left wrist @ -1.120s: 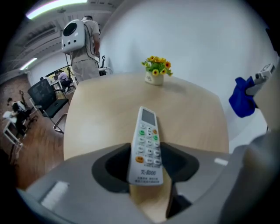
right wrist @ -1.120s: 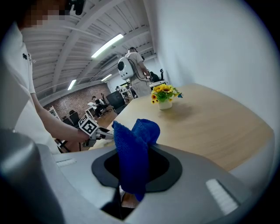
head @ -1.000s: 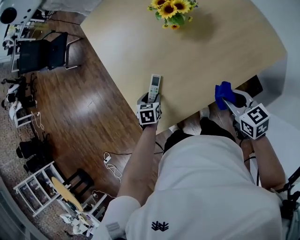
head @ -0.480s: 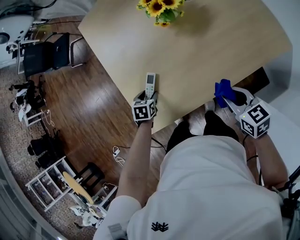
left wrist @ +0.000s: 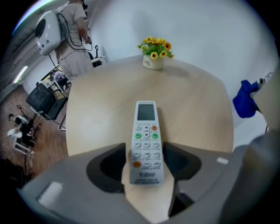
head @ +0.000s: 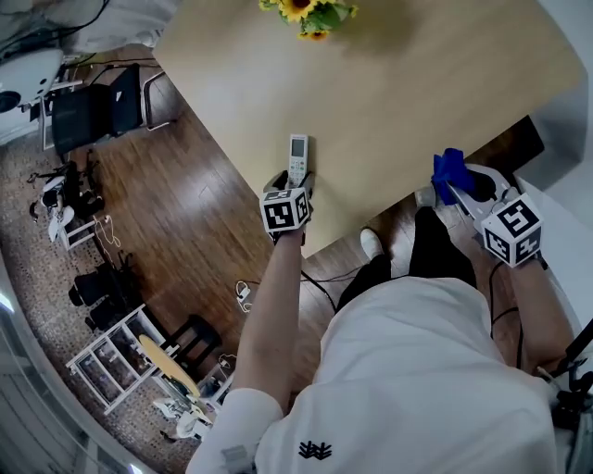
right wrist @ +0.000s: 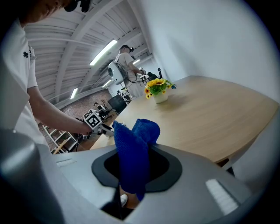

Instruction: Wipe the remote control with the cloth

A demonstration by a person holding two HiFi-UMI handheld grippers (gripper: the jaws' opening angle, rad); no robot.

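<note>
Spreading just now, left gripper [head: 294,179] jaws apart astride the remote control [head: 297,151], flat near the table [head: 417,83] edge; right gripper [head: 459,194] clamped on the cloth [right wrist: 131,153]. Risks shoving the unheld remote off while wiping.

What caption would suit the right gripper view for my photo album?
The right gripper clamps a blue cloth in its jaws, wooden table and potted sunflowers beyond.

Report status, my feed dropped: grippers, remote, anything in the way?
Left gripper fingers just opening, remote between them, flat on table. Right gripper shut on cloth. Flowers far off, nothing blocking.
</note>
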